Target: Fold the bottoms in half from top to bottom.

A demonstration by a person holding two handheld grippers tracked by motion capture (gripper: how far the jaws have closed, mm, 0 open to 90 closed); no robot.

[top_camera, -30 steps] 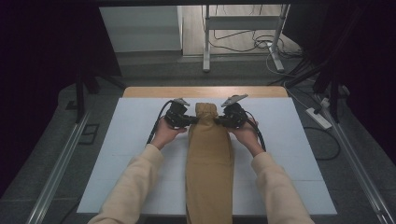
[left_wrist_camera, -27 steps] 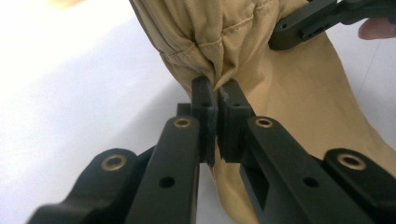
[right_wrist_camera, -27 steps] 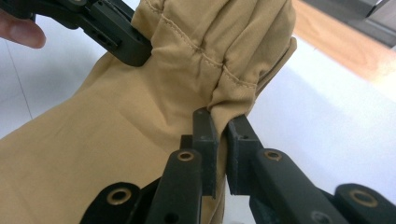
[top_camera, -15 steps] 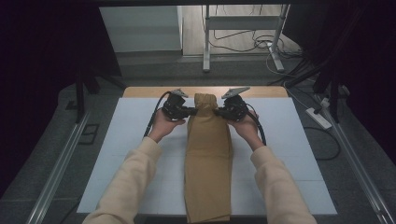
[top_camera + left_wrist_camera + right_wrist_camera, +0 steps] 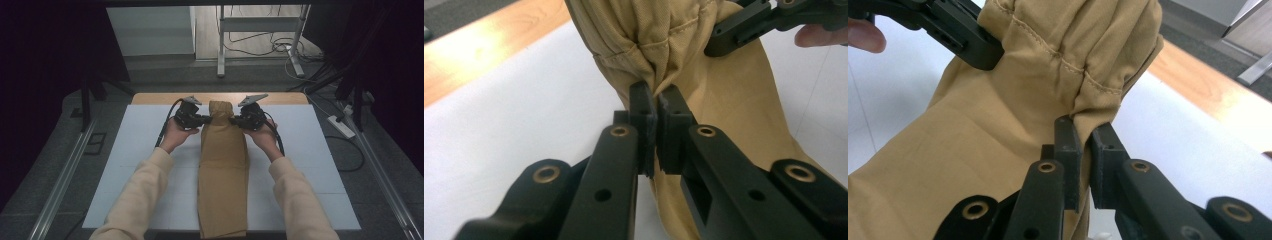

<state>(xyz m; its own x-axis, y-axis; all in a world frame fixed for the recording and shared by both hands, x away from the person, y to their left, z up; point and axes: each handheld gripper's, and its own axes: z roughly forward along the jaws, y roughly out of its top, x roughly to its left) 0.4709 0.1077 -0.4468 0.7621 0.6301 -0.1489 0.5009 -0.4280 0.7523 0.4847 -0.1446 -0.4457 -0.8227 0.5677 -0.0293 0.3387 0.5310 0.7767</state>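
Note:
A long tan garment [image 5: 223, 170], folded into a narrow strip, runs down the middle of the white table [image 5: 140, 150] from its far edge to the near edge. My left gripper [image 5: 204, 120] is shut on the garment's left edge near the far end, with hemmed cloth [image 5: 659, 60] bunched above its jaws. My right gripper [image 5: 234, 120] is shut on the right edge opposite, pinching a stitched fold [image 5: 1088, 95]. The far end of the garment is lifted and gathered between the two grippers. In the left gripper view my left gripper [image 5: 656, 107] grips the cloth; the right gripper [image 5: 1083, 130] grips it in its own view.
A wooden strip [image 5: 150, 98] borders the table's far edge. Beyond it stand a metal frame [image 5: 260, 35] and cables [image 5: 280, 47] on the floor. A power strip [image 5: 342, 125] lies at the right. Rails [image 5: 60, 185] run along both sides of the table.
Both grippers have moved away from me toward the far edge, carrying the garment's end with them; the cloth there has bunched up higher between them.

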